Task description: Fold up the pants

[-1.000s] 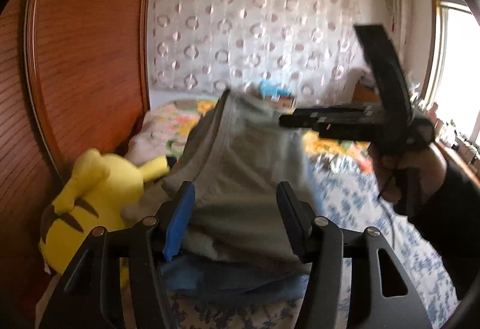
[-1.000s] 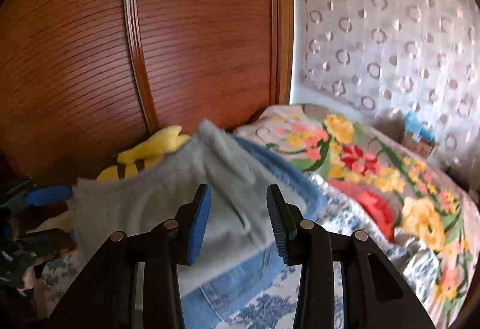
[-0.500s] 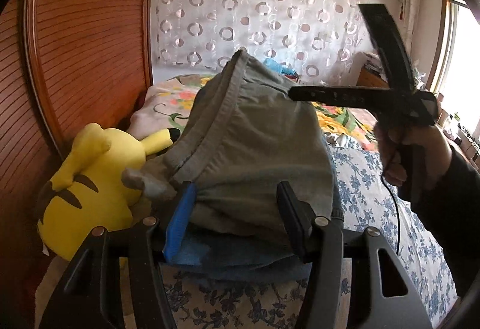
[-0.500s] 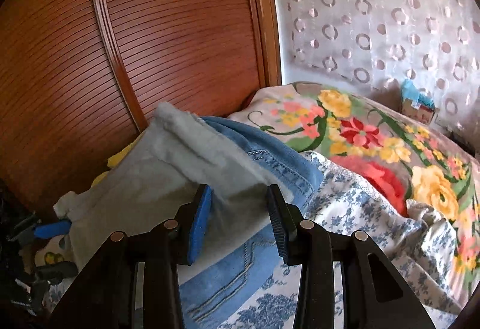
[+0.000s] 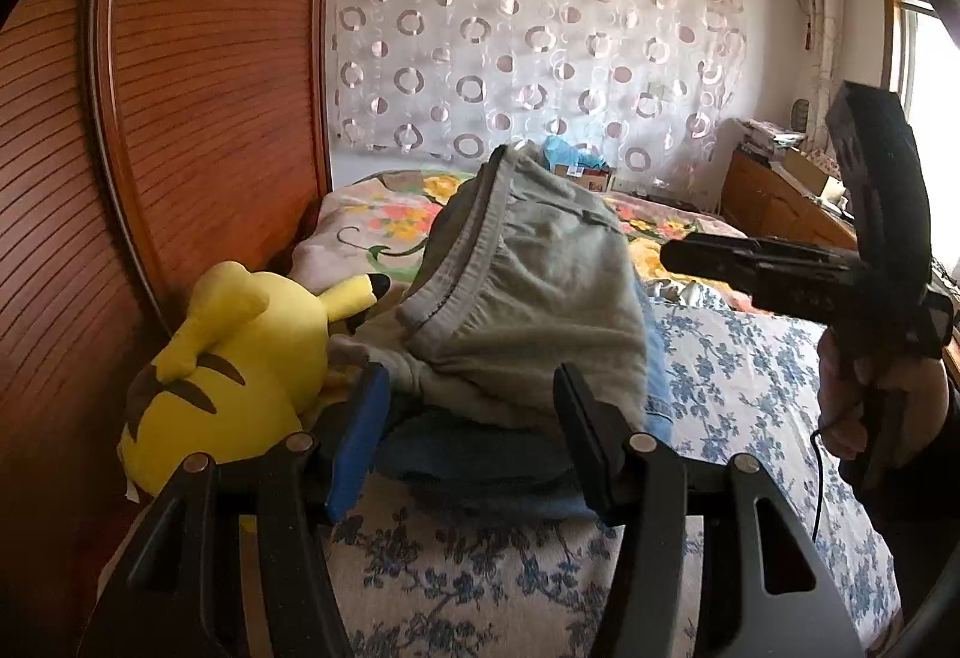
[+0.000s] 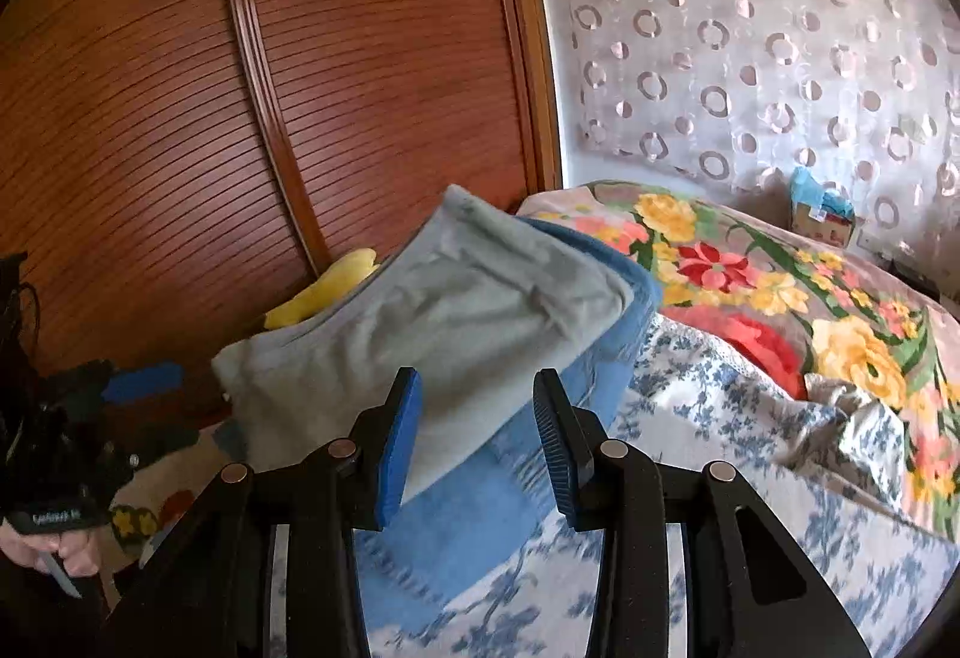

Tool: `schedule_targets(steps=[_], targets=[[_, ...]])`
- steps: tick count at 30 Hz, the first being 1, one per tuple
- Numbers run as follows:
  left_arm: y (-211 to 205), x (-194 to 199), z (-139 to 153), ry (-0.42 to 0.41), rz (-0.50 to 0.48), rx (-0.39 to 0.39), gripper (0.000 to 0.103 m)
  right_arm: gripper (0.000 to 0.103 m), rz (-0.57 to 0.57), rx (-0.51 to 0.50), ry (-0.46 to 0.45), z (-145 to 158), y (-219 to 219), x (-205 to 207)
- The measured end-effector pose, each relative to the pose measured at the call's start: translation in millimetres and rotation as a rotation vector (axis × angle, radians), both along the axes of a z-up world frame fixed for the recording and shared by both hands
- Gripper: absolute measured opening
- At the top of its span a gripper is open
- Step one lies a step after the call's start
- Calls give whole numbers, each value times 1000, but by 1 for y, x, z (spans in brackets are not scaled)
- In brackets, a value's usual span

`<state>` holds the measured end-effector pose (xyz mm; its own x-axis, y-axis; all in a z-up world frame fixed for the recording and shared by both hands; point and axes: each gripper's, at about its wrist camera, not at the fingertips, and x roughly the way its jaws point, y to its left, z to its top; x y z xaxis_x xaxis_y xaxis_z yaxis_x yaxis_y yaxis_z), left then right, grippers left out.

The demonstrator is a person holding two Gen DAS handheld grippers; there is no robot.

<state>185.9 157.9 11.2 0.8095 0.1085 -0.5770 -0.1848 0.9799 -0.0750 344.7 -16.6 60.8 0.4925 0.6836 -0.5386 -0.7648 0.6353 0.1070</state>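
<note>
The folded grey pants lie on top of folded blue jeans on the bed, waistband up and to the left. They also show in the right wrist view, on the jeans. My left gripper is open and empty, just in front of the stack. My right gripper is open and empty, close to the stack's near edge. The right gripper also shows in the left wrist view, held to the right of the pants.
A yellow plush toy lies left of the stack against the wooden wardrobe door. A floral blanket covers the bed's far side, a blue-flowered sheet the near side. A wooden dresser stands at the right.
The grey pants have settled down onto the jeans. Both grippers have drawn back slightly from the stack, open and empty; the right one moved right, away from the pants.
</note>
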Motion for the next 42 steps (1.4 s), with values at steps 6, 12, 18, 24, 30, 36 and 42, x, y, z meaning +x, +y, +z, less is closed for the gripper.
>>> schedule_targets(steps=[6,12,18,24,30,36,42], targets=[[-6,-20,7,-8,-19,12,61,40,-26,4,-21,5,-19,-39],[-16,-39,13,-5,-53,20,68,40,-44,6,-36,10,-33,-76],[-24,-60,23,-37,-94,9,87,40,-63,10,-52,14,-50,-107],[-41,-83,35,-71,-132,44,91,47,-91,18,-70,20,-67,-132],[-51,-105,49,-116,-147,52,91,54,-116,28,-89,23,-81,-161],[-68,-117,51,-122,-148,97,91,61,-138,35,-116,26,-96,-193],[-90,-125,46,-131,-217,69,91,62,-174,39,-119,22,-110,-217]])
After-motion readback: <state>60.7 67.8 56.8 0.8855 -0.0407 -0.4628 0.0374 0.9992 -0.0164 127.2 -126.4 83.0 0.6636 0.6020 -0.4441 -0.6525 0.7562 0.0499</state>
